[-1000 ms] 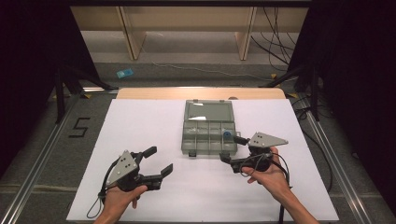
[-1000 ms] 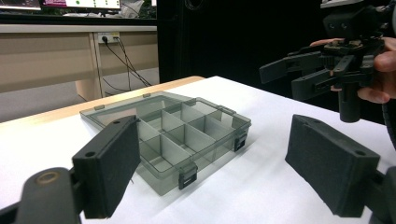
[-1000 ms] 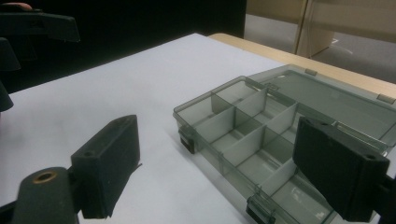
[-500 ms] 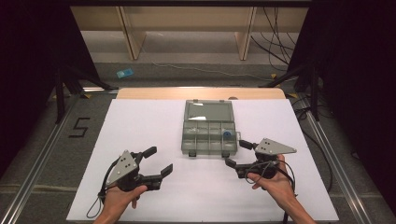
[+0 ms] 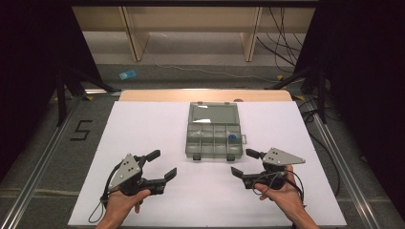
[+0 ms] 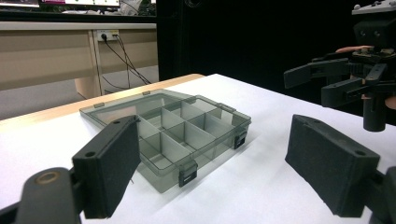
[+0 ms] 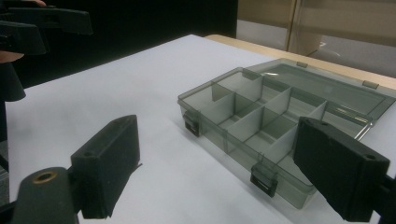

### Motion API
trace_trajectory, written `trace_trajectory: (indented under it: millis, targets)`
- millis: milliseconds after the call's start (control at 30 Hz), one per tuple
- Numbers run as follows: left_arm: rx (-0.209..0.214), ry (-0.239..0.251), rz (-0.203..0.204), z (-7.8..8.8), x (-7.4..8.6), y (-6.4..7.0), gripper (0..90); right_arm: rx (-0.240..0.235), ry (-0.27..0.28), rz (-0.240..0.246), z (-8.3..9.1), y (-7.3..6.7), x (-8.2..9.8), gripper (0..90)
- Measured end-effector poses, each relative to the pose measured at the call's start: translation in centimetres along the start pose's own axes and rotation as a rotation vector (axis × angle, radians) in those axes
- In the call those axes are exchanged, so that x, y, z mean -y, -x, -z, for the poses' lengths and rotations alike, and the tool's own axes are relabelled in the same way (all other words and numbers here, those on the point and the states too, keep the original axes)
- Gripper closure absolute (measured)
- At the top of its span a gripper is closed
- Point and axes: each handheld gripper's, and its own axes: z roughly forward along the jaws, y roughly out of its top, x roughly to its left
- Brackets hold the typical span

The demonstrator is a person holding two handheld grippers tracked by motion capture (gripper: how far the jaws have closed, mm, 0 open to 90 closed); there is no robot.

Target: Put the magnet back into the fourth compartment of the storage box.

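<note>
Just ahead, the open box (image 5: 213, 131) lay between my two tools on the worktop (image 5: 143, 124), its near latches closer to my right tool (image 5: 242, 163), both tools gaping empty, left tool (image 5: 161, 164) farther off.

A grey see-through plastic box (image 5: 213, 135) lies flat on the white table, near the middle and a little toward the far edge. Its lid (image 5: 213, 114) is open and laid back flat on the far side, and the tray is split by thin walls into small compartments, with two dark latches (image 6: 187, 175) on its near wall. A small blue thing (image 5: 232, 139) sits in one compartment on the tray's right side; too small to tell what it is.
</note>
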Motion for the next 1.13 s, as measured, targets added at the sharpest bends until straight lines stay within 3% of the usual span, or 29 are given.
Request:
trace_trajectory:
  millis: [167, 367, 467, 567, 1133]
  targets:
    - [0.003, -0.001, -0.003, 0.0, 0.0, 0.0, 16.9, 0.021, 0.003, -0.011, 0.6, -0.1, 0.4, 15.7]
    - [0.013, 0.008, -0.005, -0.1, 0.0, 0.0, 16.9, 0.013, 0.007, -0.014, 1.4, -0.6, 0.5, 15.7]
    - [0.005, -0.001, -0.009, 0.0, 0.0, 0.0, 16.9, 0.027, 0.032, -0.010, 1.4, -0.6, 0.6, 15.7]
    - [0.013, 0.008, -0.010, -0.1, 0.0, 0.0, 17.0, 0.020, 0.009, -0.011, 1.5, -0.5, 0.6, 15.7]
    - [0.009, 0.003, -0.011, -0.1, 0.0, 0.0, 17.0, 0.015, 0.027, -0.011, 1.5, -0.4, 0.5, 15.8]
